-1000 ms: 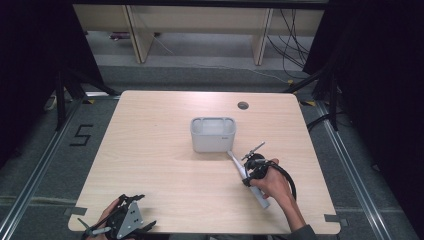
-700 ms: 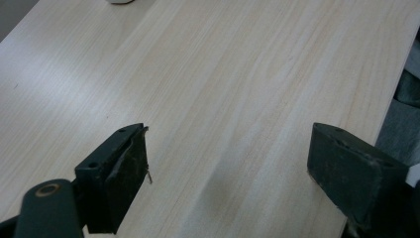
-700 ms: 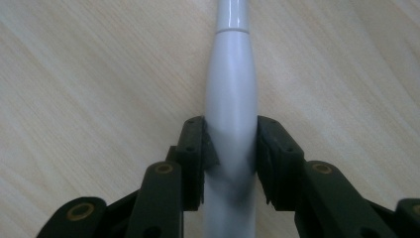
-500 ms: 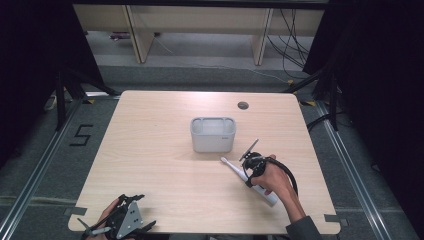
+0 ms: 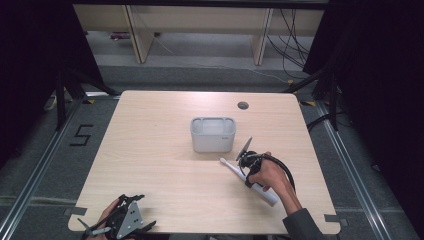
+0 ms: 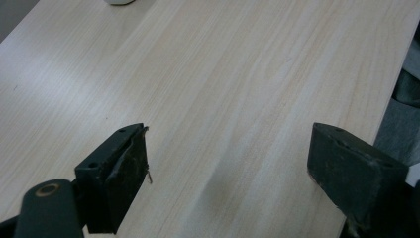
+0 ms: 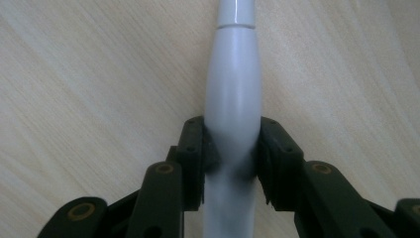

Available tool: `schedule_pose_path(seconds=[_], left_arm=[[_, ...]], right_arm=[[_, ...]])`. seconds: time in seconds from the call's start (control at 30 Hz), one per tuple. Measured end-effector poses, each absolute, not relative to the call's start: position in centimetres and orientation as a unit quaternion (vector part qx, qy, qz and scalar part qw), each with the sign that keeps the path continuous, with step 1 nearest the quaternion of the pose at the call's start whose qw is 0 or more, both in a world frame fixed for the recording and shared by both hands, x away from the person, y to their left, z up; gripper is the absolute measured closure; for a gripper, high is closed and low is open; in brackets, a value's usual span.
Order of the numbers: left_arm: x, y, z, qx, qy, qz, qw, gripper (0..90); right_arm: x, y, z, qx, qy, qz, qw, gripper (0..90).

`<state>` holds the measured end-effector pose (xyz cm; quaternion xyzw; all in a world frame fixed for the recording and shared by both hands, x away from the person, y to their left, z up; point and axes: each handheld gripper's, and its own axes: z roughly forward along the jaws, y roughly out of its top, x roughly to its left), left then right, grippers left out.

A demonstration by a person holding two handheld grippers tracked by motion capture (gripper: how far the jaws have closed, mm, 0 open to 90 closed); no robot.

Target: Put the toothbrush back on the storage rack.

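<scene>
A white electric toothbrush [image 5: 231, 166] lies slanted to the right of and in front of the white container [image 5: 213, 145], its head pointing left toward the container's front right corner. My right gripper [image 5: 247, 173] is shut on its handle, held in a hand near the table's right front. In the right gripper view both pads press the thick handle [image 7: 233, 89] from either side, just over the wood. I cannot tell whether the brush rests on the table. At the front left corner my left gripper [image 5: 135, 212] stands open, nothing between its jaws [image 6: 228, 158].
The light wooden table [image 5: 150, 150] has a round cable hole [image 5: 243, 105] at the back right. The container's bottom edge [image 6: 119, 1] peeks in at the top of the left gripper view. Beyond the table, wooden frames and cables stand on a grey floor.
The right gripper and toothbrush have drawn slightly back from the container toward the near right, and the brush has swung to a flatter slant. The left gripper has stayed put.
</scene>
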<state>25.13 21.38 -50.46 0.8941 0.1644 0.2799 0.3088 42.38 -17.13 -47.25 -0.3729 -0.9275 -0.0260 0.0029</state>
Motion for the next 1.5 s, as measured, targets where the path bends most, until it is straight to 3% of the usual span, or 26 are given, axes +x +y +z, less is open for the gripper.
schedule_pose_path(seconds=[0.9,1.5], left_arm=[[25.2,21.4,-50.4,0.894,0.162,0.273,0.315,15.4],[25.2,21.4,-50.4,0.896,0.166,0.272,0.310,15.4]], right_arm=[[42.4,-17.6,-46.9,-0.339,-0.940,-0.040,-0.011,66.9],[39.8,-21.9,-41.3,-0.376,-0.897,-0.222,-0.068,66.9]])
